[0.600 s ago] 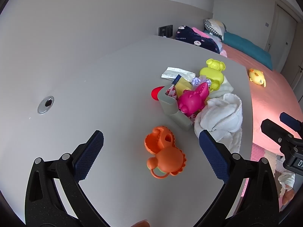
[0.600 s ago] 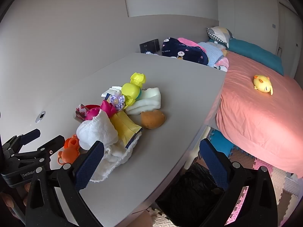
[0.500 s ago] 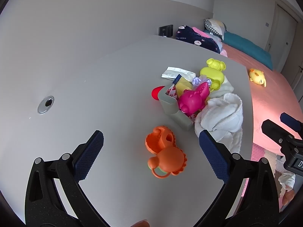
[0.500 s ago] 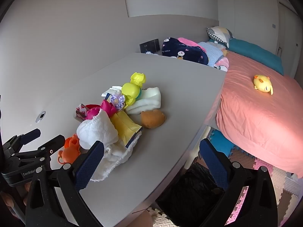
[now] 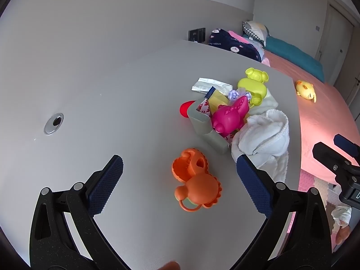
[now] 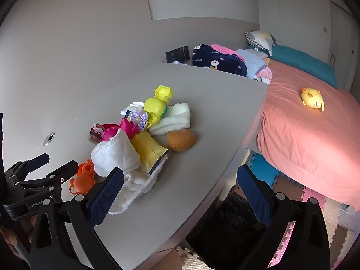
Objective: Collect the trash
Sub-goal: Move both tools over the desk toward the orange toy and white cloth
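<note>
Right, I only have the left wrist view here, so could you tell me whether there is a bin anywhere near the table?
Observer: Yes, a black bin bag sits on the floor under the table edge, below the open right tongs.
Operator: Thank you. Is anything hidden behind the white towel?
Observer: A brown plush toy lies on the table beyond the towel, next to a yellow packet.
Operator: Is that toy touching the towel?
Observer: No, the packet lies between them.
</note>
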{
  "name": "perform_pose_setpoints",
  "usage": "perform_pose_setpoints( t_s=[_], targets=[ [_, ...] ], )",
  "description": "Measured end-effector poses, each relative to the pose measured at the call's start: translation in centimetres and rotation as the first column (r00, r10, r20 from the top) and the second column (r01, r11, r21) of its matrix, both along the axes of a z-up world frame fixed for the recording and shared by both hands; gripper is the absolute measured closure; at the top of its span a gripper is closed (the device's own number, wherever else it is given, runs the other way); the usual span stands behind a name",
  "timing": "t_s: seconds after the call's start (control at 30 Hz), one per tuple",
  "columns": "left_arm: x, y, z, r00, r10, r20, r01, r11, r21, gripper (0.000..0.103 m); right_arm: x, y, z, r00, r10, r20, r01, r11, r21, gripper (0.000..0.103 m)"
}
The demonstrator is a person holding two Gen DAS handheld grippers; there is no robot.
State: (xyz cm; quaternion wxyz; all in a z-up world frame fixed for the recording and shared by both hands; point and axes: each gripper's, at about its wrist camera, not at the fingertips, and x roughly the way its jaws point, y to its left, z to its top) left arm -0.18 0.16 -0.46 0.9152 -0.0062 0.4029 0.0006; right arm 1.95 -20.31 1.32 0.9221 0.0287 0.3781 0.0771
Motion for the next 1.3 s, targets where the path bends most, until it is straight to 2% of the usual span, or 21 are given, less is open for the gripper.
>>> perform_pose_setpoints(
  t_s=[0.4, 0.7, 0.9, 1.3],
  targets=[
    [-0.02, -0.22, 0.13, 1.0, 0.002, 0.007, -0.002, 1.0, 0.003, 0.006, 0.04, -0.08, -0.09, 1.0, -0.001, -0.001, 0.001, 1.0, 0.001, 0.003],
    [0.3, 0.22, 0.07, 1.0, -0.001, -0.012, 0.001, 1.0, -0.019, 0.006, 0.01, -0.21, -0.09, 1.0, 0.001, -0.001, -0.001, 1.0, 0.002, 0.003],
    [0.53, 0.47, -0.15, 0.999, -0.021, -0.04, 0.019, 0.998, -0.06, 0.006, 0.0, -0.14, -0.06, 1.0, 0.0, -0.001, 0.0, 1.0, 0.003, 0.003],
    [0.53, 0.29, -0.39, 0.998, -0.03, -0.052, 0.026, 0.996, -0.08, 0.006, -0.06, -0.08, -0.12, 1.0, 0.002, 0.0, -0.002, 1.0, 0.002, 0.003]
  ],
)
